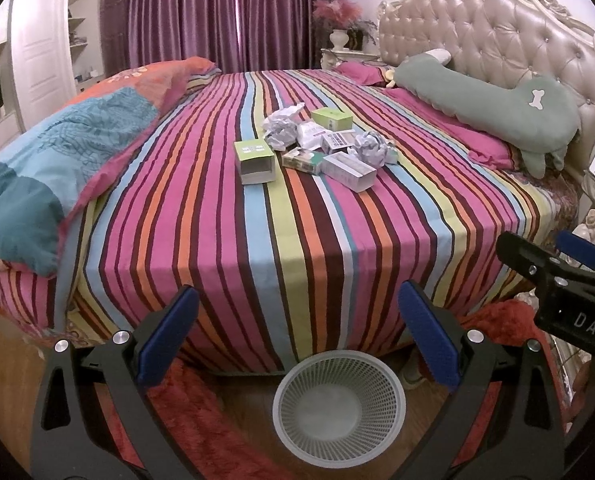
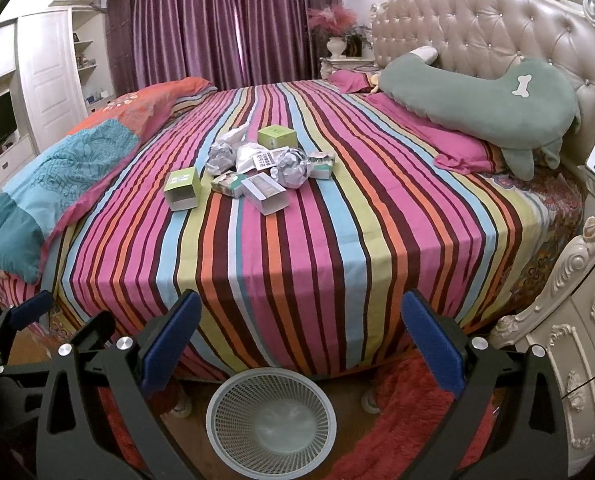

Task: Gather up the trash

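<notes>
Right now both claws hang over the floor at the foot of the bed — the left gripper (image 1: 297,336) and the right gripper (image 2: 300,342) each have their blue pads spread wide with nothing between them. Below them a white mesh basket (image 1: 339,364) stands on the wooden floor beside a red rug (image 2: 409,420), just off the bed's edge. The trash (image 1: 317,142) lies well away, in the middle of the striped sheet (image 1: 257,240) — crumpled paper balls (image 2: 291,168), green boxes (image 2: 183,188) and white cartons (image 2: 267,194) bunched together. A green pillow (image 2: 469,100) leans on the headboard.
</notes>
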A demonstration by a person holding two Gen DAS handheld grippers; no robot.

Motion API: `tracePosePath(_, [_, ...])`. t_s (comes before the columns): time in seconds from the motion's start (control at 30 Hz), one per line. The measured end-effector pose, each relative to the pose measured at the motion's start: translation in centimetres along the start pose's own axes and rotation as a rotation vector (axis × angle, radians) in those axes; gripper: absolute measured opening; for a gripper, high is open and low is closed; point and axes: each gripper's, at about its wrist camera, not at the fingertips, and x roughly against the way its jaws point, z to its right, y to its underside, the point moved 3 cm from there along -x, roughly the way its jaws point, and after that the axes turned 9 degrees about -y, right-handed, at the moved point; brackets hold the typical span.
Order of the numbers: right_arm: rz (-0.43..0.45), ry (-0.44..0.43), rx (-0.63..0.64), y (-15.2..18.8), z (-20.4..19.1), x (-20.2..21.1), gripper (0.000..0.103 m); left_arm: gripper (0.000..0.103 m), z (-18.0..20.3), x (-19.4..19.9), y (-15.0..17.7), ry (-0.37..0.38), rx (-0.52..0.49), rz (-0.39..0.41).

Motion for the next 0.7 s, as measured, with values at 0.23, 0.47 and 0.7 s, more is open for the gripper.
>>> tracePosePath(0.23, [-0.002,0.002,-0.001,-0.01,-0.04,-0.07,0.096,0.097,-0.07,-0.04,0.01,0.001,-0.001,-0.005])
tracePosePath(0.47, [-0.001,0.002,-0.001,-0.01,-0.03,-0.06,0.096,0.097,-0.08,-0.10,0.02,0.004,-0.003,-0.009])
tracePosePath(0.7, [-0.005,0.006,0.012,0.02,-0.02,-0.11,0.096,0.097,0.10,-0.27,0.11,0.008,-0.001,-0.014])
